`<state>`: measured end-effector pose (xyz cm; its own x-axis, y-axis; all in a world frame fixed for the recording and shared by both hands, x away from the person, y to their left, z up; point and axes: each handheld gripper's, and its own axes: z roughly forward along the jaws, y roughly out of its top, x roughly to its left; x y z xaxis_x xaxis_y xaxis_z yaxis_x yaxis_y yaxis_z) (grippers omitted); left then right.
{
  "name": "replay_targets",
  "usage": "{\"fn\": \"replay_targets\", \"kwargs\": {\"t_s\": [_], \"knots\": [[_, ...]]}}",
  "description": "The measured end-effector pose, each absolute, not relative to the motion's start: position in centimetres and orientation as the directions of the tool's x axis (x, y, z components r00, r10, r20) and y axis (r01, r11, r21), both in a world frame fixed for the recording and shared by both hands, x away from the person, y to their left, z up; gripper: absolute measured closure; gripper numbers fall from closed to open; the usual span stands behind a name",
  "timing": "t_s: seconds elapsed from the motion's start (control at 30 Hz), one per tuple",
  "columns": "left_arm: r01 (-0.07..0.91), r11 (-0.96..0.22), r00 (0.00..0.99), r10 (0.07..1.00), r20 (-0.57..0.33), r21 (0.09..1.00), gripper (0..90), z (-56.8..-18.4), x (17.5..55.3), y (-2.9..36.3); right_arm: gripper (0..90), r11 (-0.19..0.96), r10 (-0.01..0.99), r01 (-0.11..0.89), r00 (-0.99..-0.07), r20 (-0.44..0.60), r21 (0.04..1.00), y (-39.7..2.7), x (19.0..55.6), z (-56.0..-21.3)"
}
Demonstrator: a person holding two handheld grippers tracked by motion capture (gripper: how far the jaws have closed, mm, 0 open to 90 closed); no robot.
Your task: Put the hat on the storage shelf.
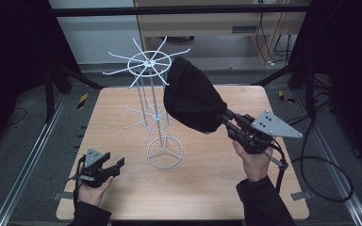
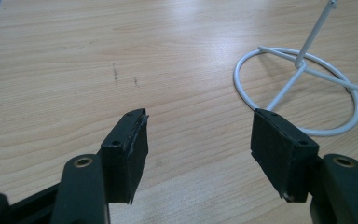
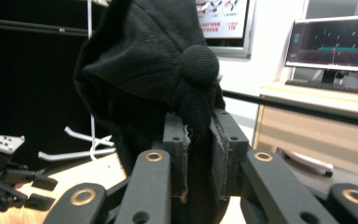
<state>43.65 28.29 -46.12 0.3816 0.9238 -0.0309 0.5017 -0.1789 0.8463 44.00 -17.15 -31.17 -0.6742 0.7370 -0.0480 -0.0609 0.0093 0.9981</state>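
From above I see my right gripper (image 1: 225,117) pinching the black cap (image 1: 192,94) beside the rack (image 1: 156,113); its own camera shows fabric between the jaws. My left gripper (image 2: 200,140) gapes wide, empty.

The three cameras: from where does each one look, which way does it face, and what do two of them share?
High view: above the person's side, facing forward and down on the wooden table; both hands and forearms show.
Left gripper view: on the left gripper, facing the tabletop; its open jaws show.
Right gripper view: on the right gripper, facing the black cap between its jaws.
Shared: every view shows the white wire rack.
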Motion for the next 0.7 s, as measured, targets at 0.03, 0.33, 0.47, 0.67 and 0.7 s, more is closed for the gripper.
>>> {"fn": "replay_targets", "kwargs": {"t_s": [0.03,0.33,0.47,0.67,0.7], "knots": [[0.502,-0.179,0.382,0.924,-0.031,0.846,36.5,-46.1,43.7,28.3,74.4,0.017,0.735,-0.053,-0.677,-0.048,0.998,-17.1,44.1,-31.4],[0.503,-0.177,0.381,0.924,-0.033,0.846,35.3,-46.1,43.7,28.4,45.8,0.024,0.761,0.011,-0.649,-0.010,1.000,-19.5,43.6,-34.1],[0.503,-0.175,0.380,0.924,-0.034,0.847,33.8,-46.2,43.7,28.4,38.1,0.026,0.786,0.048,-0.619,0.009,0.998,-20.8,43.8,-35.9],[0.498,-0.173,0.377,0.925,-0.033,0.850,27.7,-46.5,43.9,28.6,25.0,0.107,0.850,0.192,-0.527,0.011,0.975,-22.7,44.9,-41.0],[0.498,-0.173,0.377,0.925,-0.033,0.850,26.8,-46.5,43.9,28.6,25.0,0.107,0.850,0.192,-0.527,0.011,0.975,-22.7,44.9,-41.0]]}}
